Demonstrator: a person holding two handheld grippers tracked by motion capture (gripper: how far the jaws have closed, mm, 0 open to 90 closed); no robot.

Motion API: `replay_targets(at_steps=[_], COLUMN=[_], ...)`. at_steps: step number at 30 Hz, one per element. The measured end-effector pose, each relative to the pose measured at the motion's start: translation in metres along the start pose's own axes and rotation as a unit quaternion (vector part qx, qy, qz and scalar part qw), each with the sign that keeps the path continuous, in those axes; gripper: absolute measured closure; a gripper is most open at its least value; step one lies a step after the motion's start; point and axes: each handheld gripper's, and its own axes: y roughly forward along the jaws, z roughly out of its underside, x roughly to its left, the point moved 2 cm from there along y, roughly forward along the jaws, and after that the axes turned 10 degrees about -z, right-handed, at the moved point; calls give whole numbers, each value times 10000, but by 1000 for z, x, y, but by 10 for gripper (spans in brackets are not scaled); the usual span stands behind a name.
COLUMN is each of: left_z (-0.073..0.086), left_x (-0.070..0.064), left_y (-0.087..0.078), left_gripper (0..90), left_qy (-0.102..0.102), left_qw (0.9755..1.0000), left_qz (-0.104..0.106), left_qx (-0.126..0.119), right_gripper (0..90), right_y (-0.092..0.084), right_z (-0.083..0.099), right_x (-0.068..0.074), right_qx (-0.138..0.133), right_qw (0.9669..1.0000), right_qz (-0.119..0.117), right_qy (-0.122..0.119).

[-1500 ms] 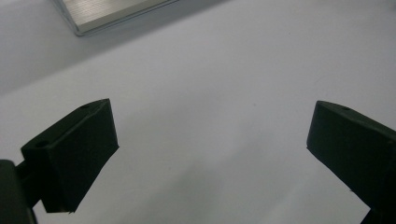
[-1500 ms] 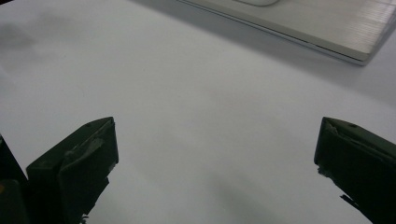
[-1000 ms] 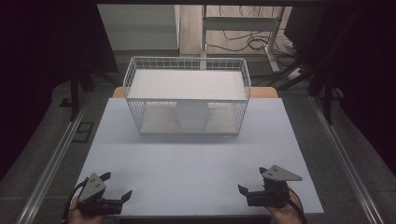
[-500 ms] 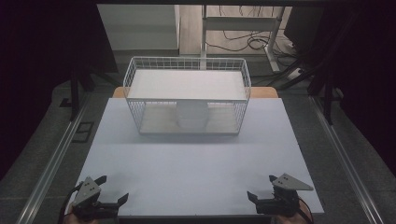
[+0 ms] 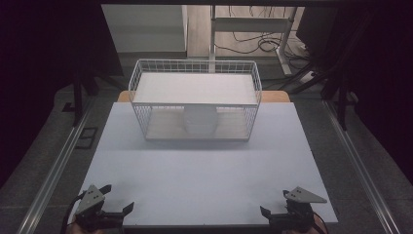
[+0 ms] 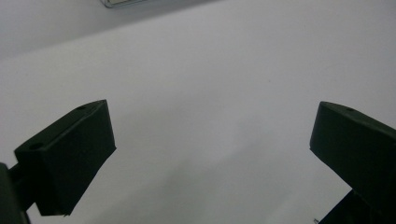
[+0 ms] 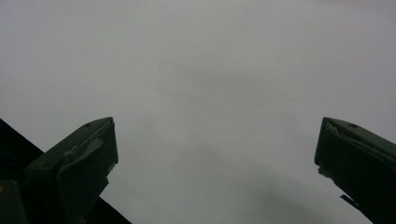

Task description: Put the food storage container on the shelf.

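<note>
My left gripper (image 5: pixel 117 198) rests at the near left corner of the white table (image 5: pixel 204 170), jaws wide open and nothing between them. In the left gripper view the left gripper (image 6: pixel 210 116) frames bare white tabletop. My right gripper (image 5: pixel 275 203) sits at the near right corner, also open and empty, with its grey three-cornered plate on top. In the right gripper view the right gripper (image 7: pixel 215 126) has plain white surface between its two black jaws. Both stand far from the wire basket.
A white wire basket (image 5: pixel 195 68) with a flat white shelf stands at the far middle of the table. A pale round object (image 5: pixel 199 122) sits inside it, under the shelf. Metal rails run along both table sides, and cables lie on the floor behind.
Both grippers have drawn back toward the near edge of the table and sit lower in the high view. Their jaws stay open. The basket has not moved.
</note>
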Motion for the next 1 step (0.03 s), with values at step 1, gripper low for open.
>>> replay_targets(at_steps=[1], left_z=[0], left_x=[0], left_y=[0], left_gripper=[0], left_qy=[0], left_qw=[10000], left_qz=[2], left_qx=[5], right_gripper=[0], right_y=[0], right_z=[0], right_x=[0], right_qx=[7], right_qw=[10000], right_qz=[-2], right_qy=[4])
